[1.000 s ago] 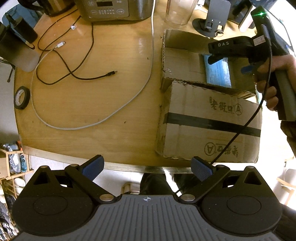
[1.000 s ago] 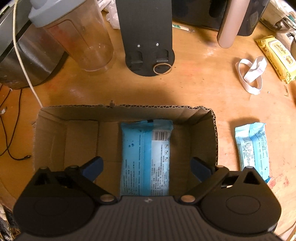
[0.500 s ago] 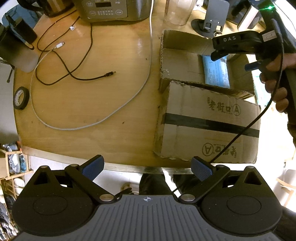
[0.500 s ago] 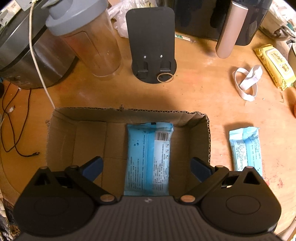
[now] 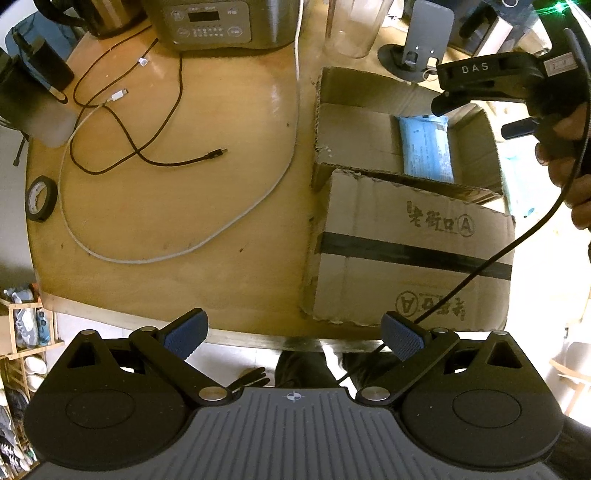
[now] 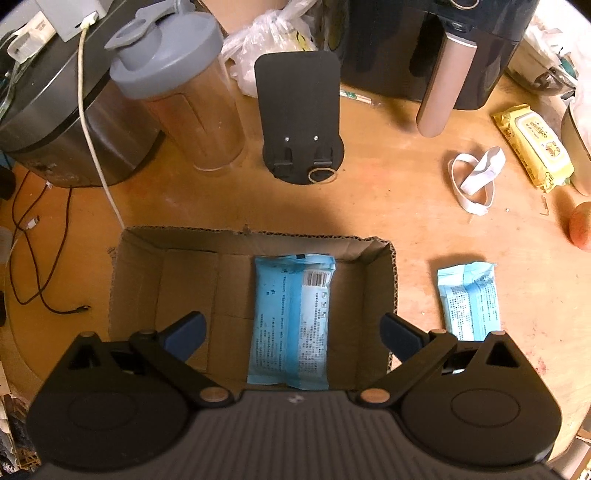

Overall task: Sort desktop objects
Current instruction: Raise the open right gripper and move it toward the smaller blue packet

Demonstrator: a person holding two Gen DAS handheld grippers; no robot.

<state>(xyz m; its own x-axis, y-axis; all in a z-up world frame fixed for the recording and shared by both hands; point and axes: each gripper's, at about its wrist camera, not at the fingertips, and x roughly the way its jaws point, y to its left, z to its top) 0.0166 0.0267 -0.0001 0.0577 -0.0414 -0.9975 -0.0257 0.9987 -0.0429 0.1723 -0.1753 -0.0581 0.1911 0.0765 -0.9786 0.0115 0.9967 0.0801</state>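
Note:
An open cardboard box lies on the wooden table, with a blue tissue pack flat on its floor. A second blue pack rests on the table just right of the box. My right gripper hovers open above the box, nothing between its fingers; from the left wrist view it shows as a black tool held by a hand over the box's far right. My left gripper is open and empty near the table's front edge, left of the box's front flap.
Black and white cables sprawl left of the box, with a tape roll at the far left. Behind the box stand a shaker bottle, a black stand, a cooker. A white band, yellow wipes lie right.
My right gripper has risen and drawn back from the box, so more of the table behind shows. The blue pack stays in the box. The left gripper has barely moved.

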